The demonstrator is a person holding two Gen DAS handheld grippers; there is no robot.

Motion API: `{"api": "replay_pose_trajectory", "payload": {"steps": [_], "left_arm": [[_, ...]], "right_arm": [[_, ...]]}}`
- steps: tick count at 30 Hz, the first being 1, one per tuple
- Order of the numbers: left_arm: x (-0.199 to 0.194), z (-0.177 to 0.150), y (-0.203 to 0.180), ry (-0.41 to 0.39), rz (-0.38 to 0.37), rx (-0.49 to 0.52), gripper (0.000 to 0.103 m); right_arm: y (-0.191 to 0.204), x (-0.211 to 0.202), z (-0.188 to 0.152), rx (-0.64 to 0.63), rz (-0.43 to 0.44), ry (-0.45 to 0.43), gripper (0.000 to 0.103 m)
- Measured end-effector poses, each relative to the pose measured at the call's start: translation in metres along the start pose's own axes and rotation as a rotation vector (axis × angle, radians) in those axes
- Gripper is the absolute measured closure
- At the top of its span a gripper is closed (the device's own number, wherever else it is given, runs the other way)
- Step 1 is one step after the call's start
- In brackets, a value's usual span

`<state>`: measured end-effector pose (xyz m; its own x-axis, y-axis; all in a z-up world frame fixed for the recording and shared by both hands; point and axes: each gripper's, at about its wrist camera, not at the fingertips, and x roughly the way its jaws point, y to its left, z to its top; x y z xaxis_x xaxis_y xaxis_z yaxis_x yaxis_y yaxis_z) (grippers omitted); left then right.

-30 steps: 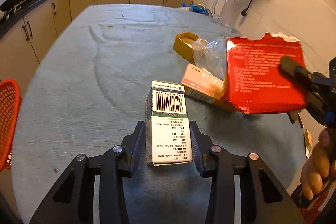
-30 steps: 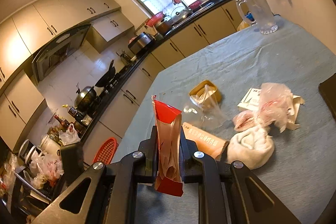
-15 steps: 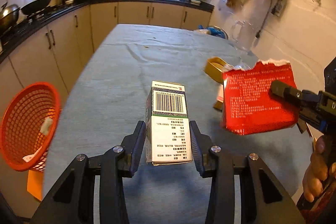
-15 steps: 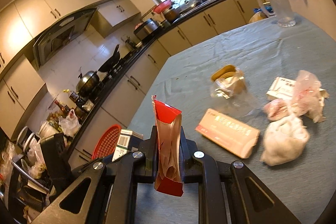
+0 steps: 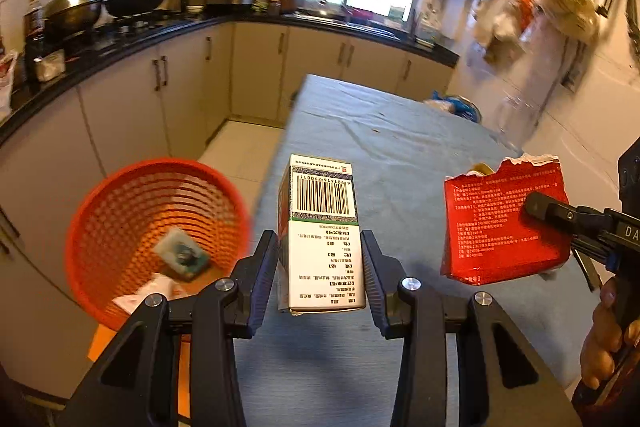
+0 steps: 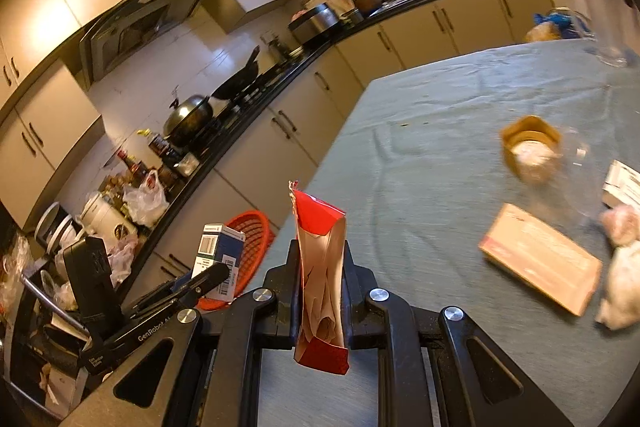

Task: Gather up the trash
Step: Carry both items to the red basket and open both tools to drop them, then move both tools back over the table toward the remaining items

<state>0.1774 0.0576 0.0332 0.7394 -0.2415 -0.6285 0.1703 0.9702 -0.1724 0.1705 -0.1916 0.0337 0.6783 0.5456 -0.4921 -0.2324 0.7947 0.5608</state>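
My left gripper is shut on a white and green carton with a barcode on top, held above the table's left edge. To its left, below table height, stands an orange mesh basket with a few scraps of litter in it. My right gripper is shut on a torn red packet, flattened between the pads. In the left wrist view that red packet hangs at the right in the right gripper. The right wrist view shows the carton in front of the basket.
On the grey-green tablecloth lie a gold lid, a flat pink-beige box, crumpled white and pink wrappers and a clear jug. Kitchen cabinets and a black counter run along the left and back. A hand grips the right tool.
Both grippers swung left across the table toward its left edge, still holding carton and packet. The orange basket came from the frame's edge into full view beside the carton.
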Motion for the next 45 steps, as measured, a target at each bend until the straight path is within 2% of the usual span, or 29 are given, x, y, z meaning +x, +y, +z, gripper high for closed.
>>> {"api": "replay_pose_trajectory", "payload": {"steps": [11, 21, 32, 35, 36, 37, 39, 45], "left_arm": [[-0.012, 0.004, 0.078, -0.022, 0.079, -0.105, 0.063], [0.007, 0.000, 0.135, 0.020, 0.109, -0.196, 0.063], [0.021, -0.010, 0.159, 0.057, 0.100, -0.241, 0.063], [0.018, -0.011, 0.161, 0.049, 0.102, -0.248, 0.063], [0.016, -0.012, 0.161, 0.046, 0.102, -0.249, 0.063], [0.015, -0.012, 0.162, 0.043, 0.102, -0.250, 0.063], [0.010, -0.011, 0.164, 0.031, 0.098, -0.258, 0.063], [-0.003, -0.008, 0.158, 0.009, 0.082, -0.268, 0.063]], "right_arm": [[0.064, 0.063, 0.012, -0.066, 0.066, 0.074, 0.086], [0.108, 0.129, 0.014, -0.115, 0.070, 0.151, 0.086], [0.122, 0.206, -0.009, -0.155, 0.019, 0.294, 0.086], [0.121, 0.218, -0.016, -0.157, -0.009, 0.321, 0.080], [0.121, 0.220, -0.017, -0.159, -0.014, 0.330, 0.075], [0.120, 0.220, -0.017, -0.160, -0.015, 0.334, 0.066], [0.120, 0.217, -0.016, -0.159, -0.021, 0.322, 0.059], [0.124, 0.192, -0.007, -0.171, -0.009, 0.268, 0.058]]}}
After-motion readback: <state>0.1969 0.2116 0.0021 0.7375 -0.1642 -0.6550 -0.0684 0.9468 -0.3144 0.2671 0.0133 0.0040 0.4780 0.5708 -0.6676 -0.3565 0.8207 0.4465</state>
